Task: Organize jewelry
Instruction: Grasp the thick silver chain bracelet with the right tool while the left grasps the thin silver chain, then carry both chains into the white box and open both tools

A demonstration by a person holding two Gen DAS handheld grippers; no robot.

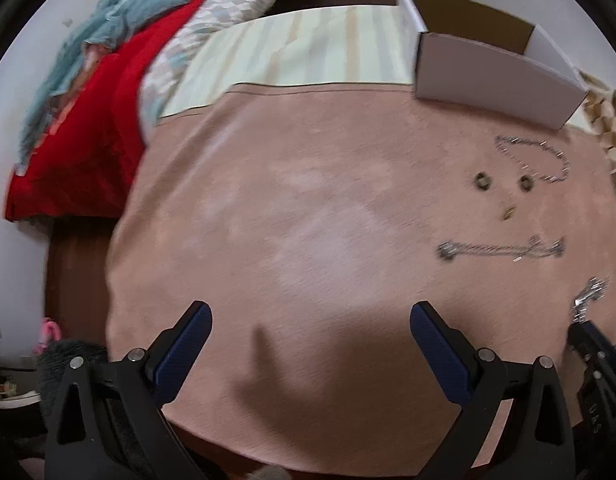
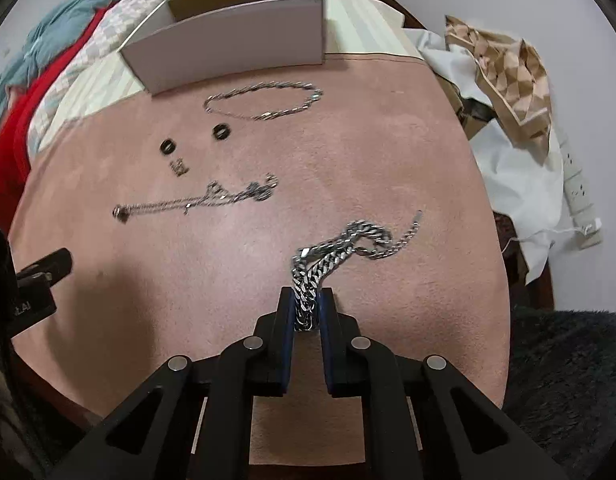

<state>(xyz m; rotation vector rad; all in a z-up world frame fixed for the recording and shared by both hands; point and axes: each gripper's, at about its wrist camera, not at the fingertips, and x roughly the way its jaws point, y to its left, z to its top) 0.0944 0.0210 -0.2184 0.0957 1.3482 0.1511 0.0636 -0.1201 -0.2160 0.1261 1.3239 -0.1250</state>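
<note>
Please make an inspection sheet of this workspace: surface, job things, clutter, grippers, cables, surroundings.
Surface: pink mat over a striped cloth.
Job things: heavy chain partly on the mat; thin chain loop near the box; two dark rings; small earring; charm chain. The box is open; its inside is mostly hidden.
Clutter: nothing seen on the mat.
Grippers: right gripper shut on the heavy chain; left gripper open, holding nothing, above bare mat.
Cables: power strip at the right edge.
Surroundings: red and teal bedding on the left; white cloth and patterned paper on the right.
</note>
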